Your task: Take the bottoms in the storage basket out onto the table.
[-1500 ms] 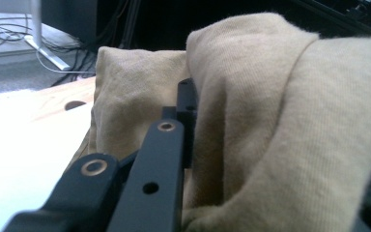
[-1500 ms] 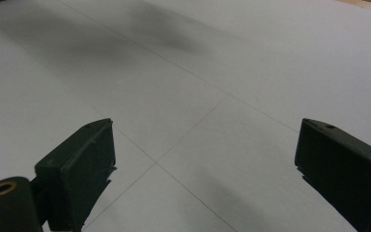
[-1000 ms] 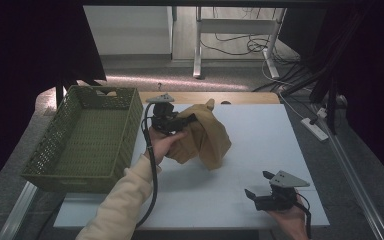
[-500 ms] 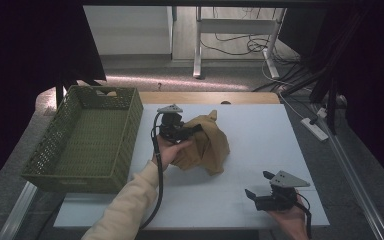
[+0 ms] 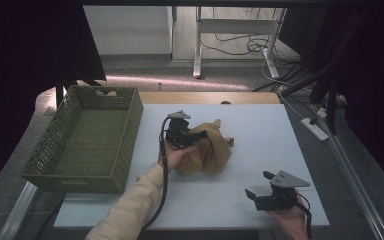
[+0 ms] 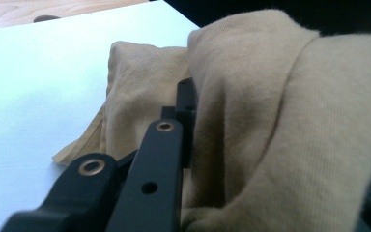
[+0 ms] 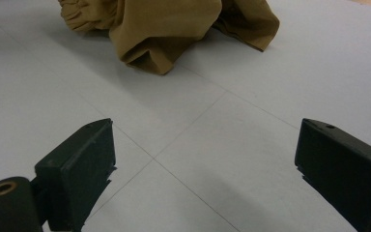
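Observation:
A crumpled tan cloth [image 5: 211, 152] lies in the middle of the white table [image 5: 260, 130]. My left gripper [image 5: 192, 139] is at the cloth's left side, shut on a fold of it. In the left gripper view the black jaws [image 6: 182, 113] stand together, with the cloth [image 6: 280, 125] bunched over and against them. My right gripper [image 5: 259, 184] rests low near the table's front right, open and with nothing between its jaws. In the right gripper view it [image 7: 203, 159] points at bare table, and the cloth [image 7: 164, 29] lies farther off.
A green mesh basket [image 5: 130, 125] stands at the table's left edge, beside the cloth. A strip of wood [image 5: 205, 98] runs along the table's far edge. Beyond it are a floor, table legs and cables [image 5: 260, 50].
My left hand has come down and a little to the right with the cloth, which now sits lower and more bunched on the table. The right gripper has kept still.

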